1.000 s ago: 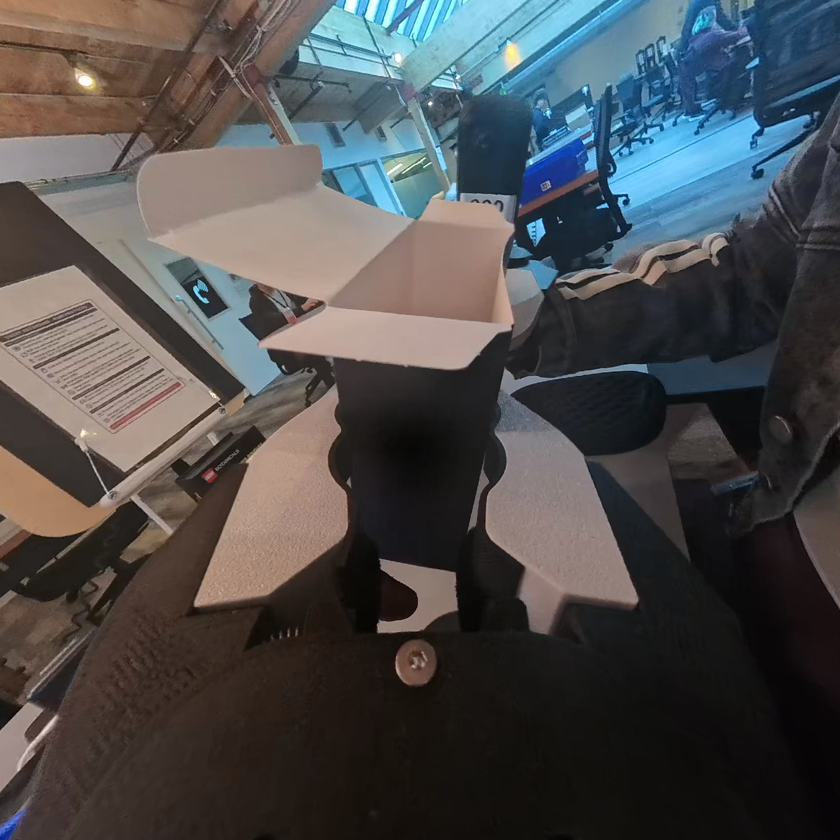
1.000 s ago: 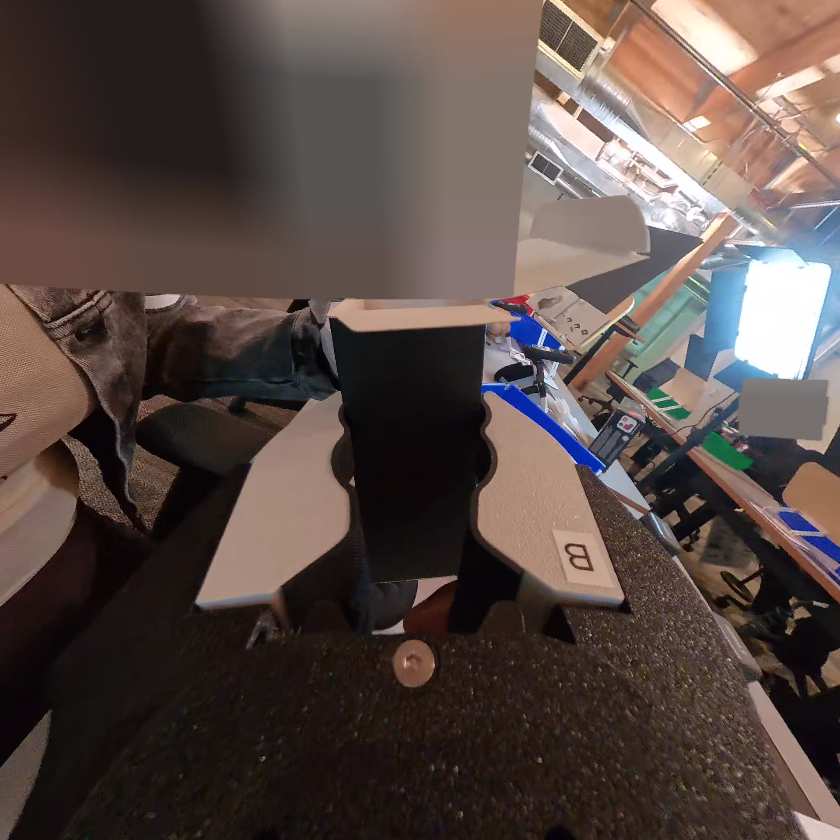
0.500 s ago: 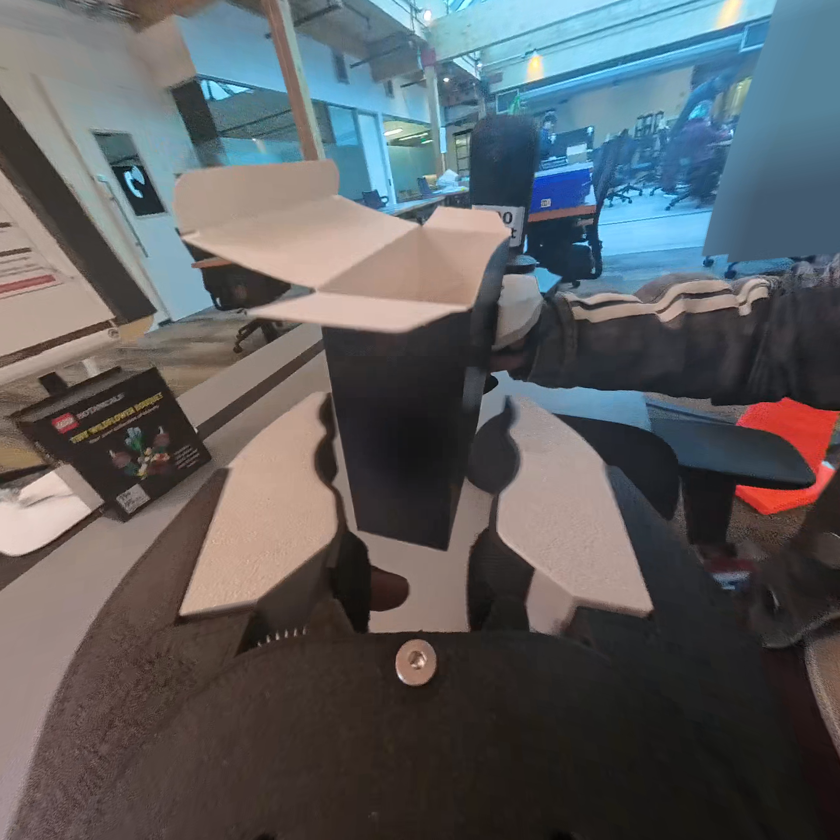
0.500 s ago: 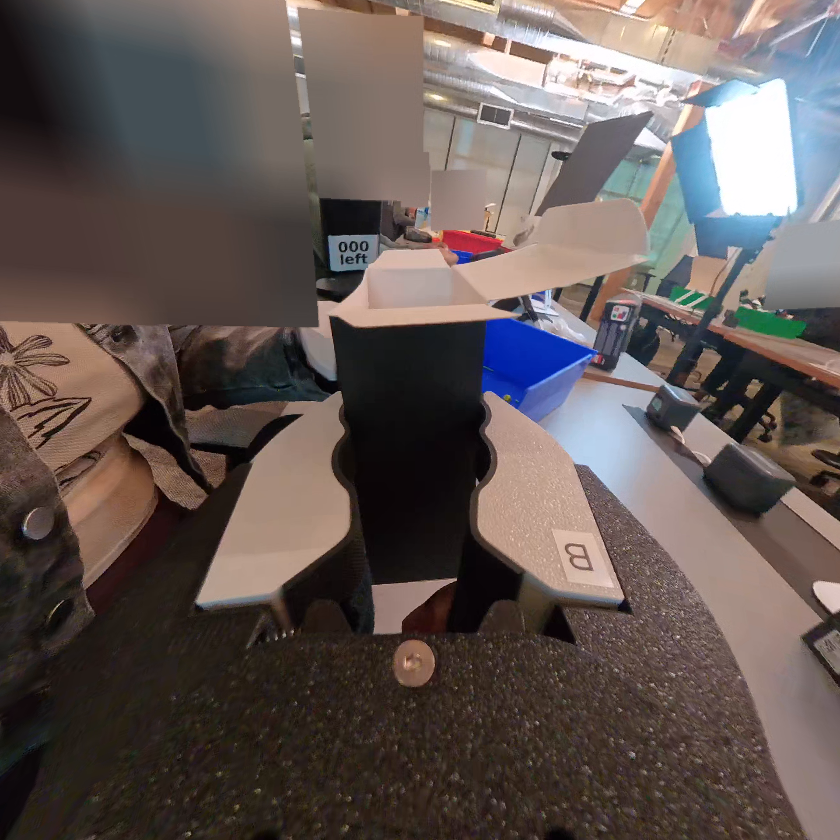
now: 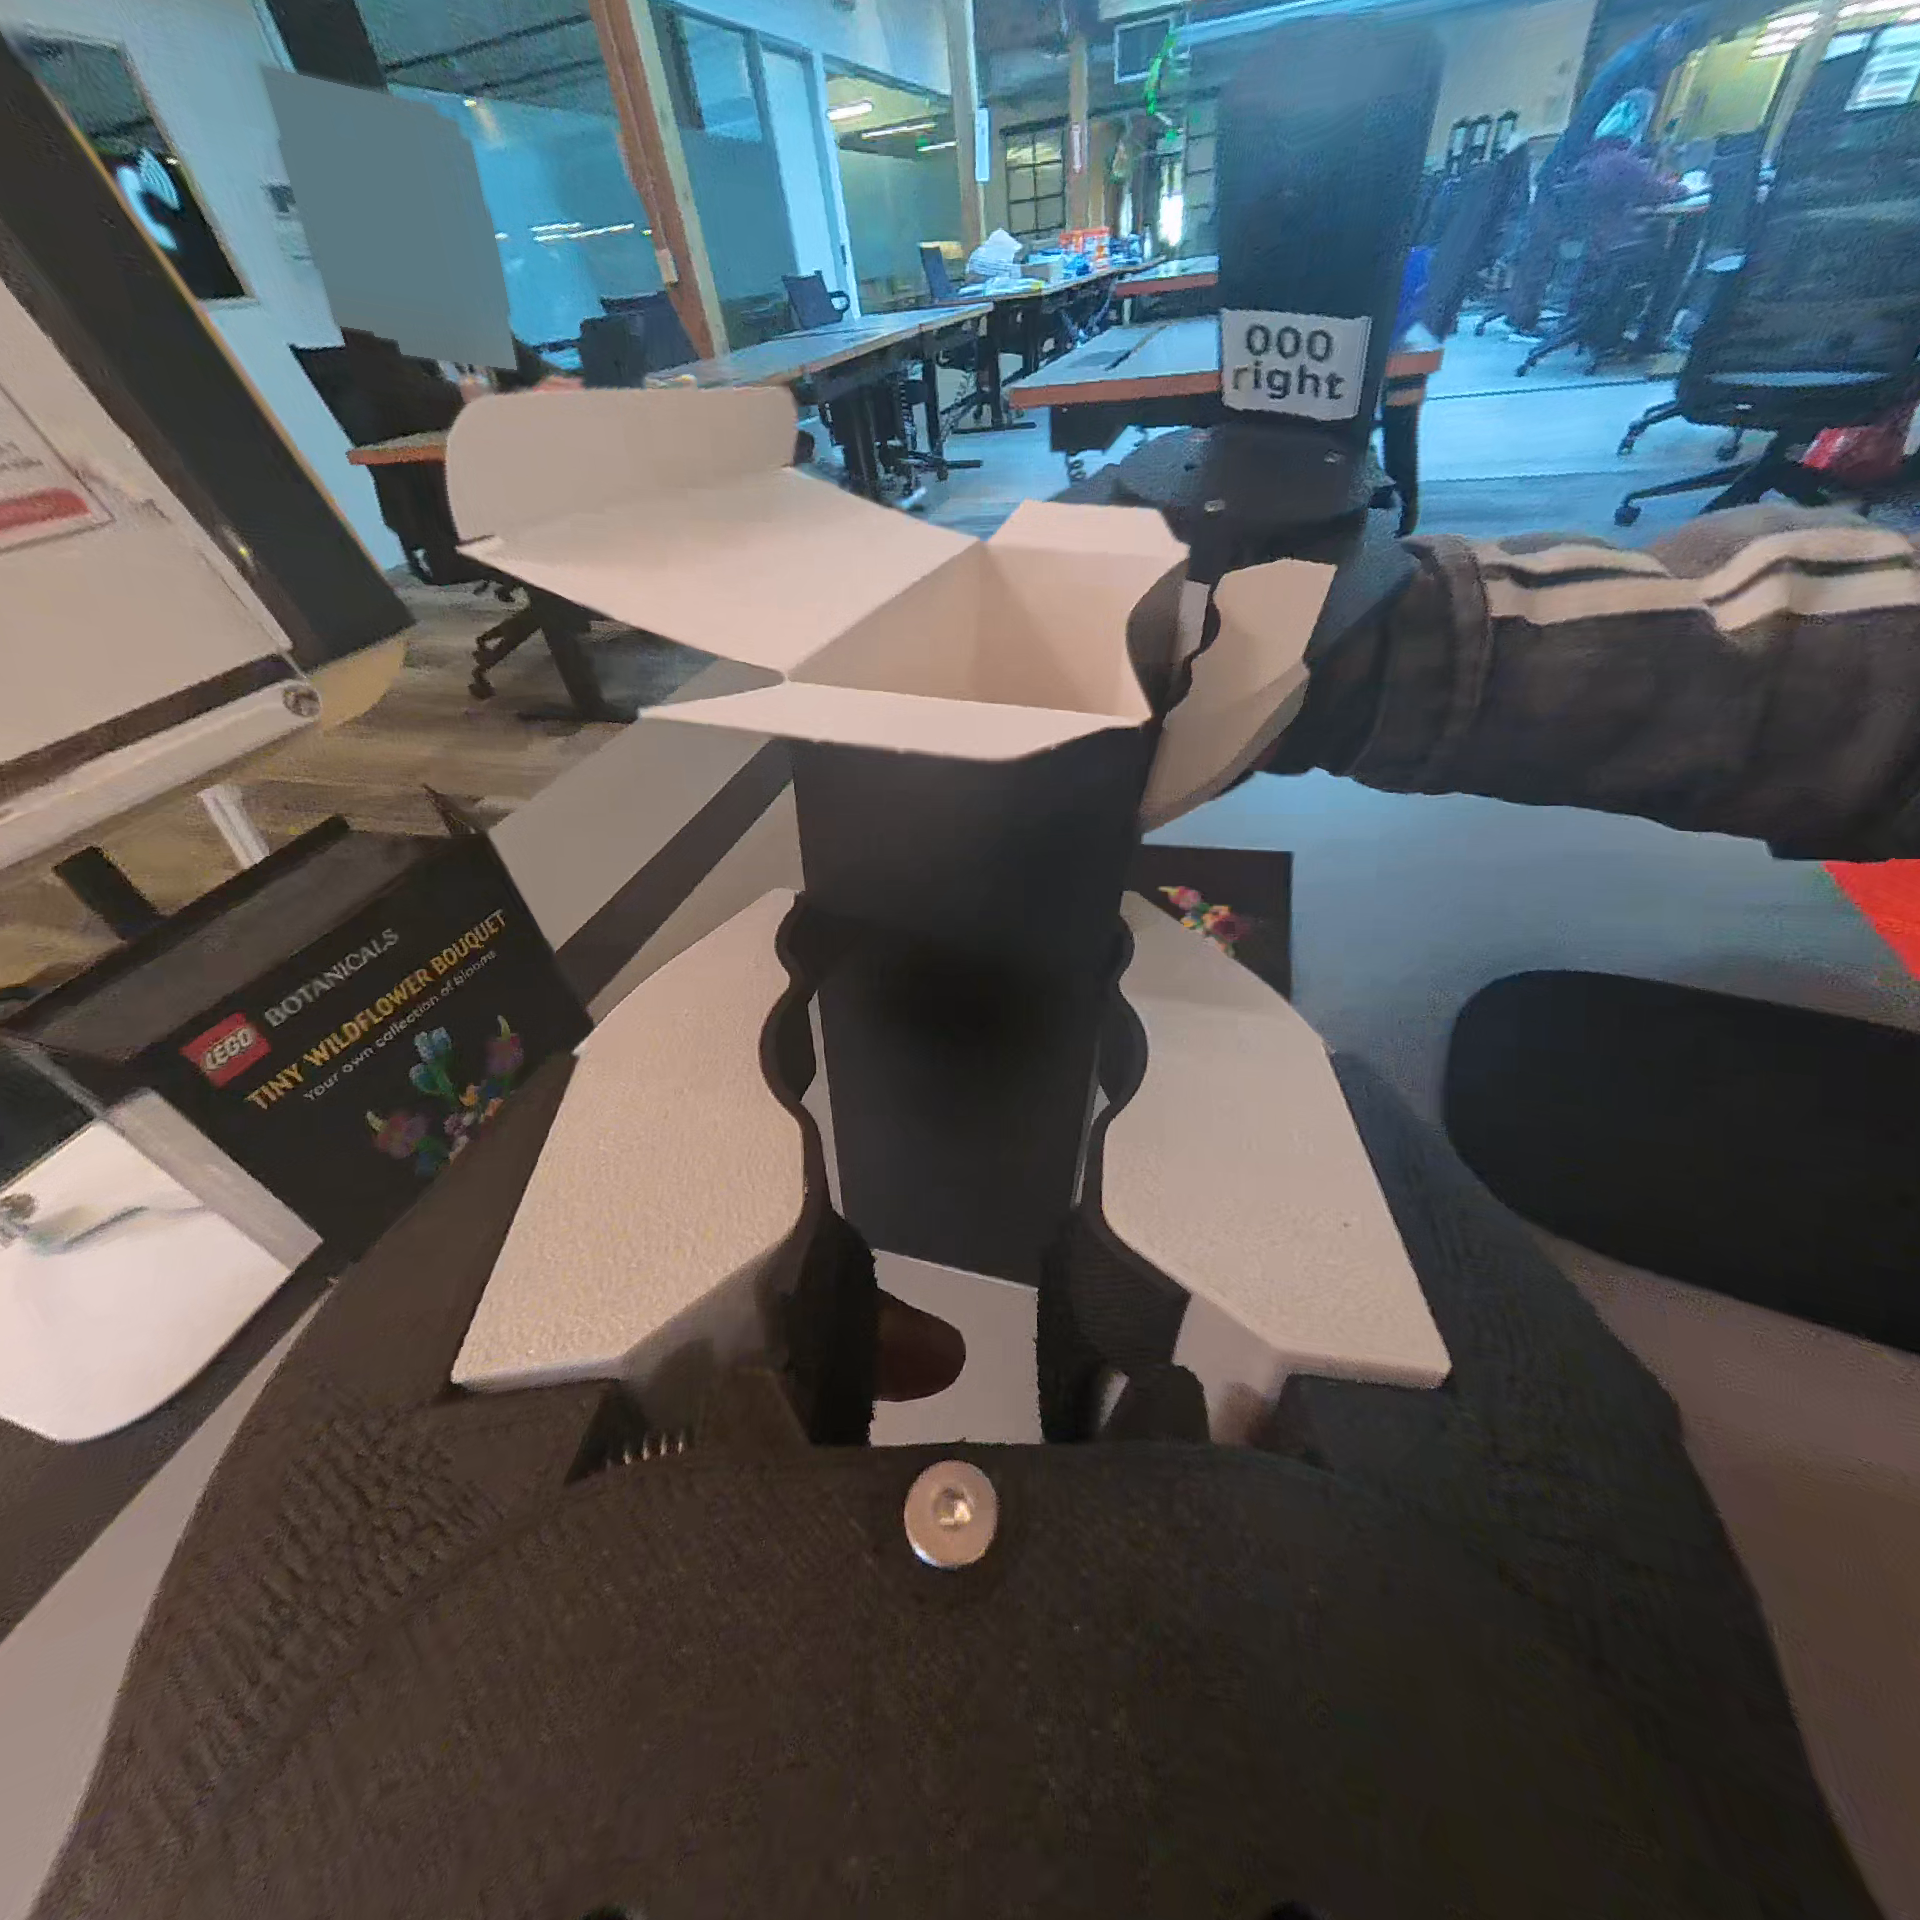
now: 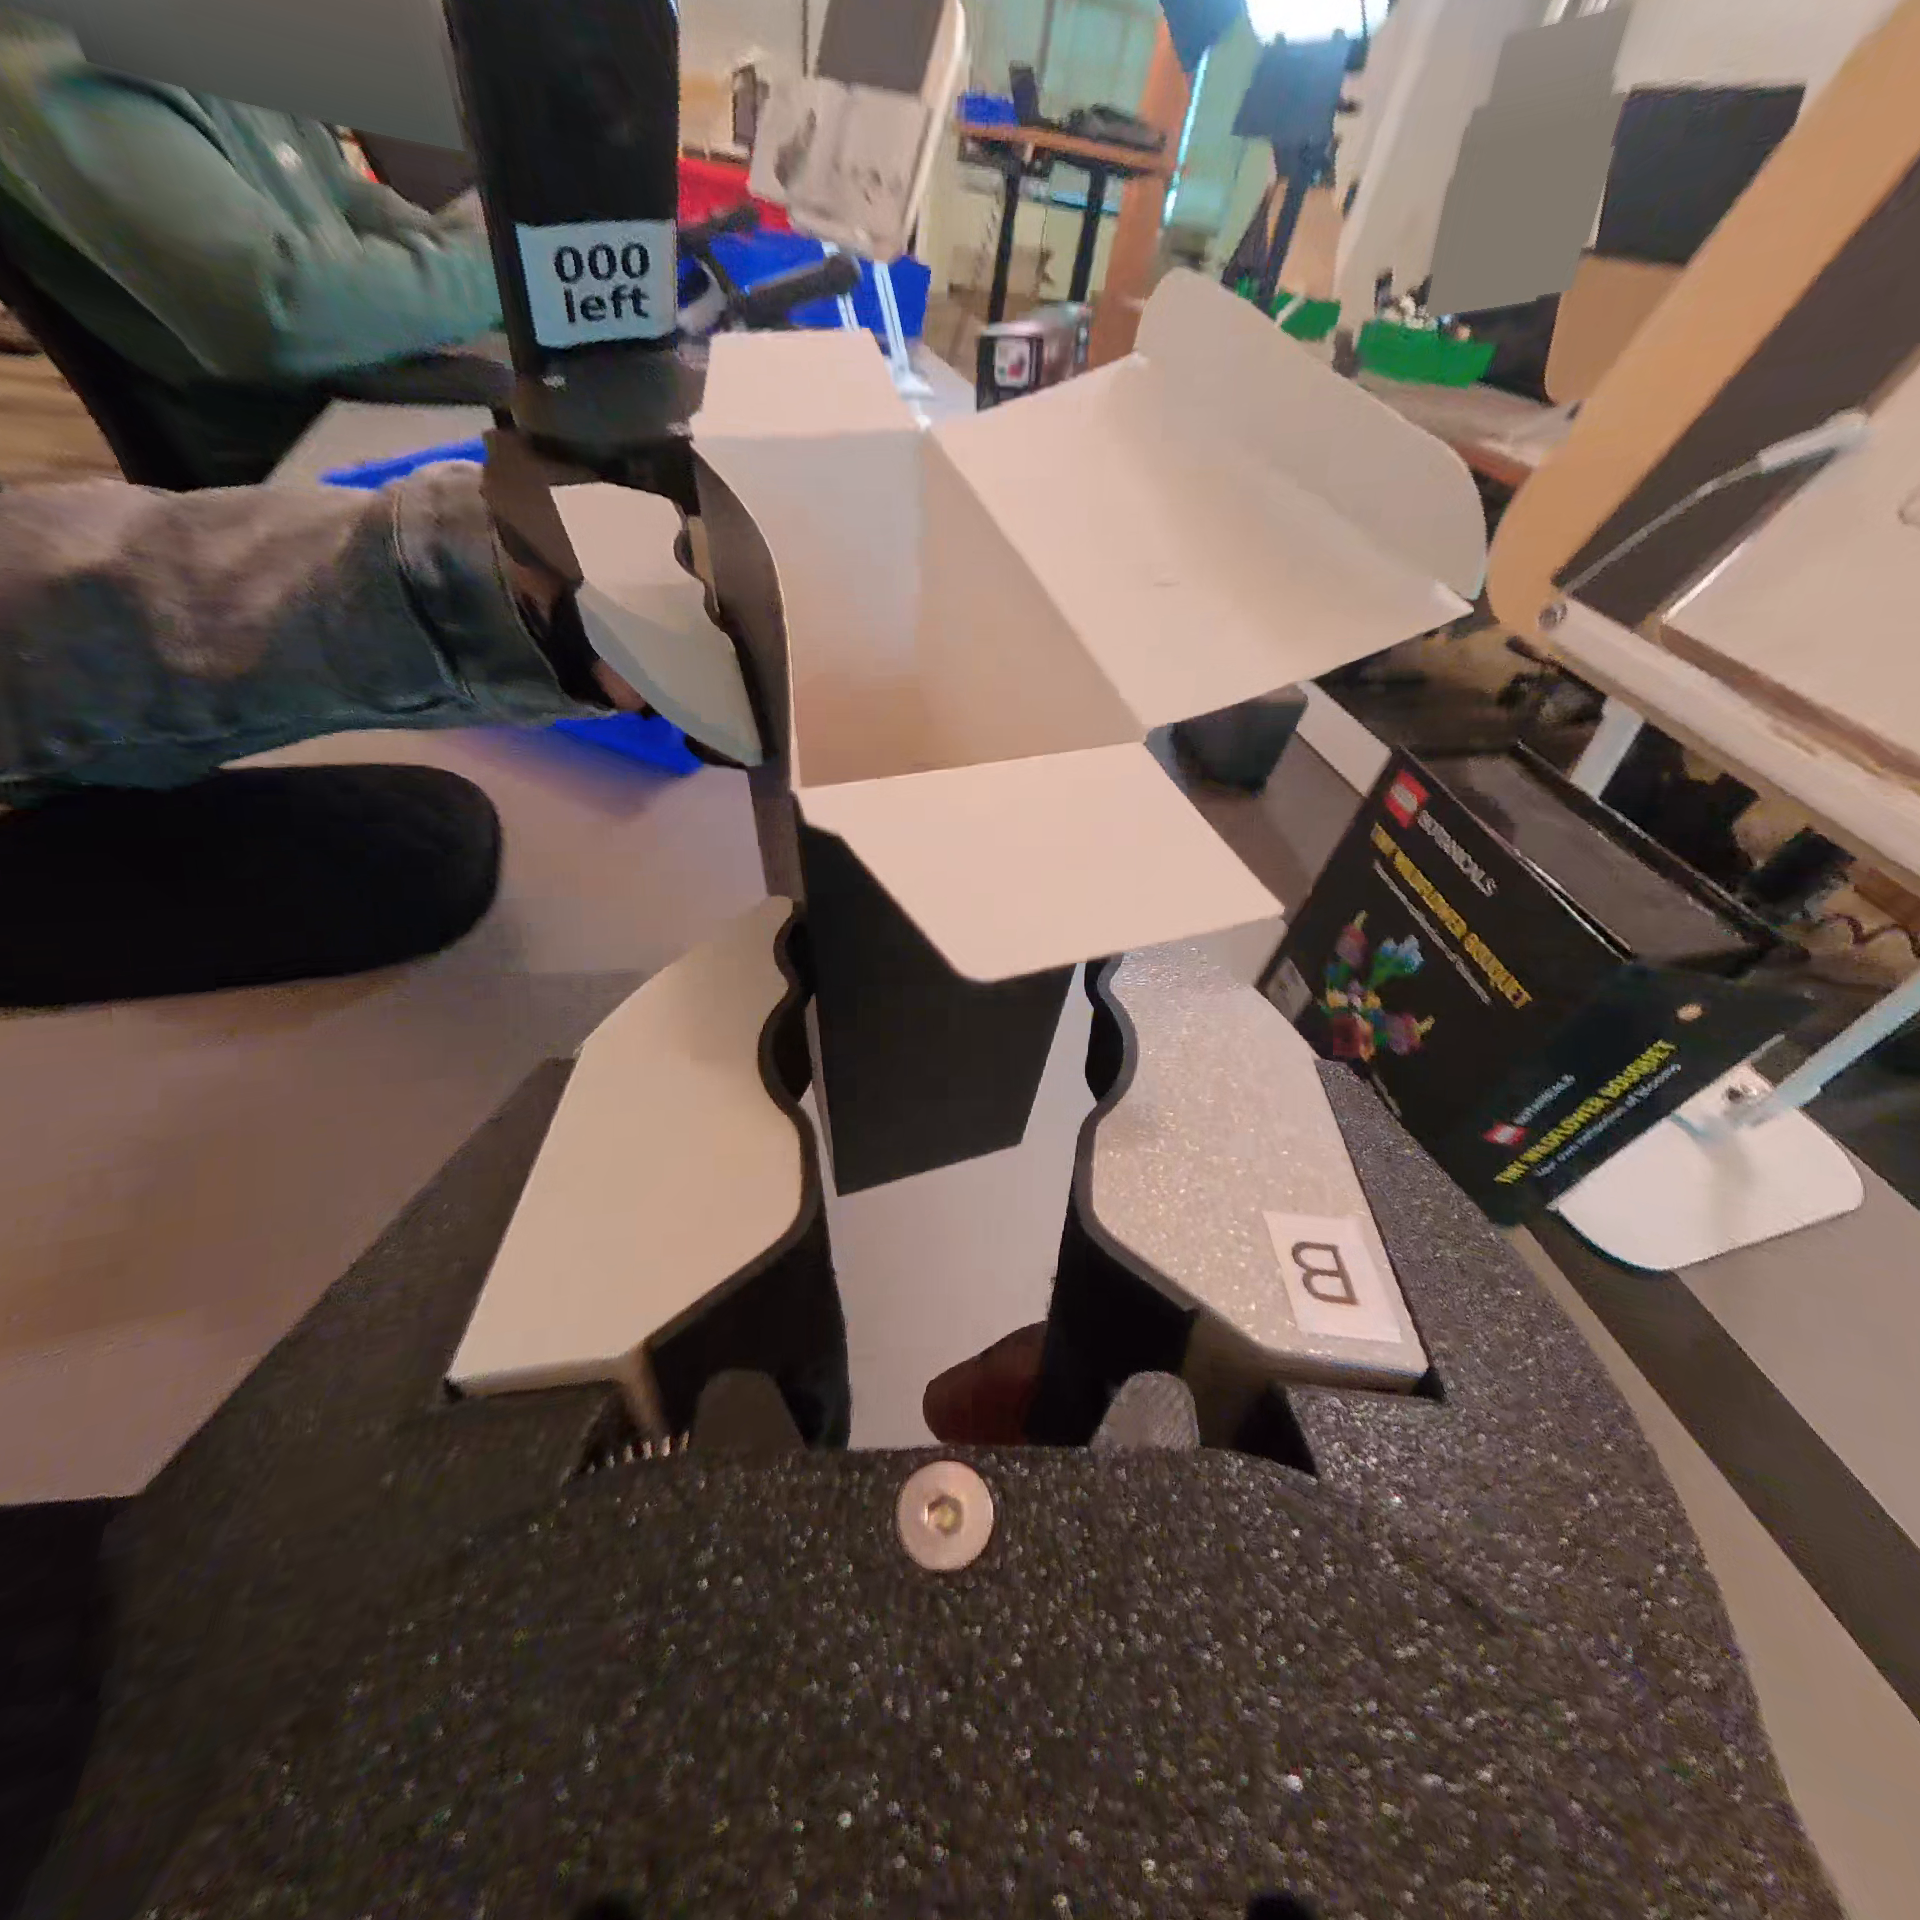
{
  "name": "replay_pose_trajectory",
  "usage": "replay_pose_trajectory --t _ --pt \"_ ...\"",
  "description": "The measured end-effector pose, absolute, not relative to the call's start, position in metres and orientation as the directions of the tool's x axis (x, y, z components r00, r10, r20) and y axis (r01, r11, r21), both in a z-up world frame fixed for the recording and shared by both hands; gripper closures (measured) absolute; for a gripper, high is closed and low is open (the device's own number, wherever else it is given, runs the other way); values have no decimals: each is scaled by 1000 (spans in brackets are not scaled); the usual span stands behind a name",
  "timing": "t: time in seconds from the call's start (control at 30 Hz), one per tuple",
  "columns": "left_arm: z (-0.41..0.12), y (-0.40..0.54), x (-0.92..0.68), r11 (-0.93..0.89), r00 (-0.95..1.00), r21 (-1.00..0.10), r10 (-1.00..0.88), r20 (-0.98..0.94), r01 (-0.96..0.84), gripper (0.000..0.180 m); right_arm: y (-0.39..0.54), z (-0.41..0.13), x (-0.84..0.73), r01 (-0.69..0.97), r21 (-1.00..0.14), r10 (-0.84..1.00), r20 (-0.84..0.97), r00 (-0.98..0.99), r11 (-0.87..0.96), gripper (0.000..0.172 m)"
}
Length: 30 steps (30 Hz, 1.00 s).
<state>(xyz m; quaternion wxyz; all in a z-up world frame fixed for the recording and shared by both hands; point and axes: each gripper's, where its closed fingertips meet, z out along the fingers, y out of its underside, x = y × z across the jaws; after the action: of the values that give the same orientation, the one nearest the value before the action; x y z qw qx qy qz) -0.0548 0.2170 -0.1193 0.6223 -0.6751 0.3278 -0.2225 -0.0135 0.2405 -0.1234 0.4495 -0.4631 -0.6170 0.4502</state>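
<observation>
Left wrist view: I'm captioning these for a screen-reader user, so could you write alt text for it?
The left gripper clamps an upright black carton, its white top flaps open. The right gripper reaches in at the carton's upper right corner. A black printed box stands on the grey table to the left.

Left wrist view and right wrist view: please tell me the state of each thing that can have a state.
black box: upright, top open, flaps spread outward.
left gripper: closed on the black box, both pads pressing its sides.
right gripper: black box between its fingers; whether both pads press, I cannot tell.
printed flower box: rests on the table; open or closed, I cannot tell.
</observation>
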Motion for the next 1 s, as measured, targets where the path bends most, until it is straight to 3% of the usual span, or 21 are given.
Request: replay_pose_trajectory --t 0.17,0.33,0.37,0.4,0.5,0.6,0.7,0.83,0.93,1.0 --pt "-126 240 -69 19 643 -998 -764 -53 -59 129 269 -138 -26 166 -975 964 105 -245 148 119" --pt "-130 251 -60 43 600 -999 -799 -32 5 130 282 -146 -28 175 -977 956 71 -285 125 102" --pt "-129 253 -53 56 588 -998 -808 -31 25 130 281 -147 -28 174 -978 952 55 -302 112 104" --pt "-129 257 -48 59 596 -998 -803 -28 33 129 276 -149 -26 166 -978 944 64 -325 123 117" --pt "-139 269 -42 -16 639 -1000 -769 14 2 126 285 -149 -13 151 -971 945 132 -299 184 119" --pt "-155 267 -51 -102 740 -984 -671 -42 -148 100 316 -144 13 239 -945 950 155 -270 222 119" --pt "-157 240 -47 -66 733 -960 -661 -161 -271 100 365 -149 48 482 -815 940 216 -262 322 119" --pt "-167 203 -34 -70 680 -928 -701 -216 -367 100 421 -167 79 753 -512 910 273 -314 413 119" --pt "-170 185 -33 -62 686 -915 -683 -252 -399 100 447 -178 79 831 -320 883 280 -377 456 120" --pt "-165 175 -31 -49 686 -923 -684 -247 -381 100 461 -183 68 844 -256 873 270 -405 471 120"
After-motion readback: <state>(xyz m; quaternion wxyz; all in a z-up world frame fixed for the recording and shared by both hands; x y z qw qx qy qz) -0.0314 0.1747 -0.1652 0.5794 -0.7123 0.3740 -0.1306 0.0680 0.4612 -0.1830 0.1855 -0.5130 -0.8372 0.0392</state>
